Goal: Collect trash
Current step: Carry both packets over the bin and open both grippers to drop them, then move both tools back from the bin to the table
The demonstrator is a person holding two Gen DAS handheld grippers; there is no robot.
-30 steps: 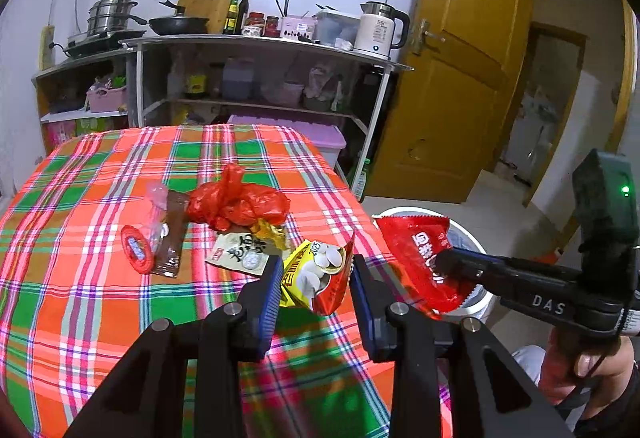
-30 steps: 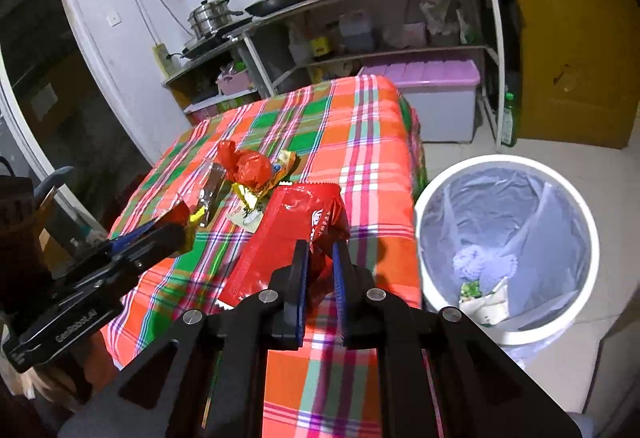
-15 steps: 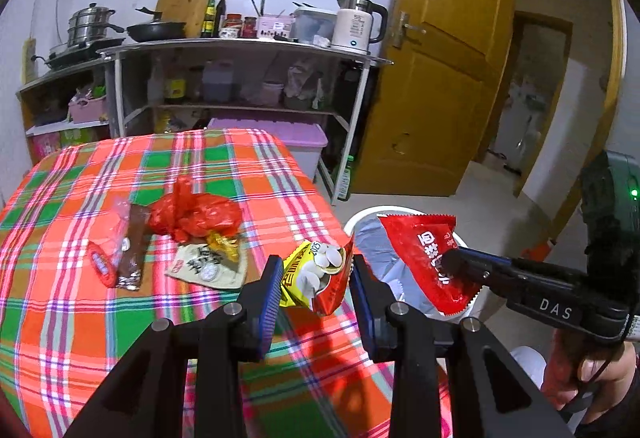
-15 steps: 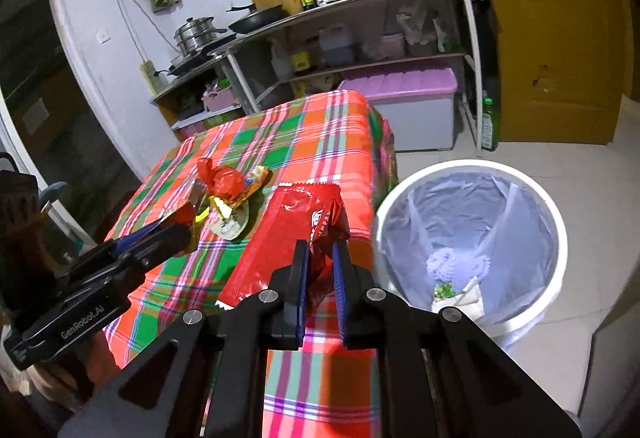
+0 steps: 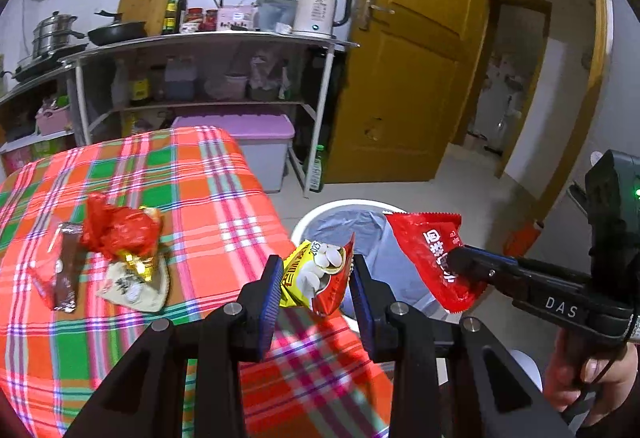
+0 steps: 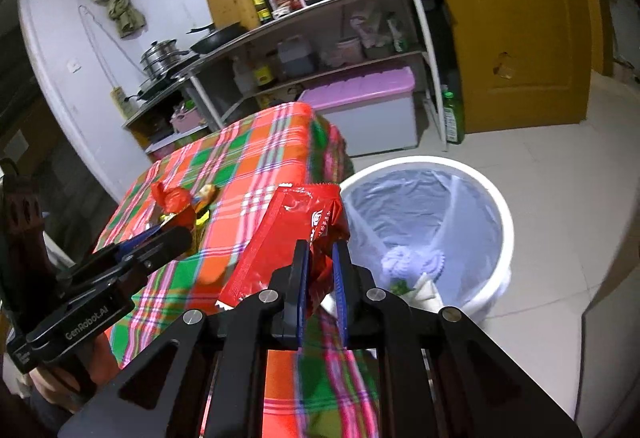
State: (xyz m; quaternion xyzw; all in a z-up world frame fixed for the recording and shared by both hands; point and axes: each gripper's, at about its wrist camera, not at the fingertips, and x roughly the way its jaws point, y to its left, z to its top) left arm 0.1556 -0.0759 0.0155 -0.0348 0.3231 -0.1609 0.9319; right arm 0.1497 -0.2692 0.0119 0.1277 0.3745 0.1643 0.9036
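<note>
The white trash bin (image 6: 472, 173), lined with a pale bag, stands on the floor just beside the plaid table's (image 5: 192, 197) edge. The right gripper (image 6: 320, 278) pinches a red snack packet (image 6: 296, 230) at the bin's near rim. The left gripper (image 5: 316, 278) clamps a yellow-and-red wrapper (image 5: 320, 274) before the bin. More wrappers (image 5: 120, 238) lie on the table.

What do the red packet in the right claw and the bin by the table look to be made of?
Red packet: thin plastic film, glossy; it creases sharply, catches the light, and has a crimped, zigzag edge. Bin: smooth white, probably rigid plastic, with an even rounded rim; its liner looks like thin translucent plastic, wrinkled and draped over the rim.
</note>
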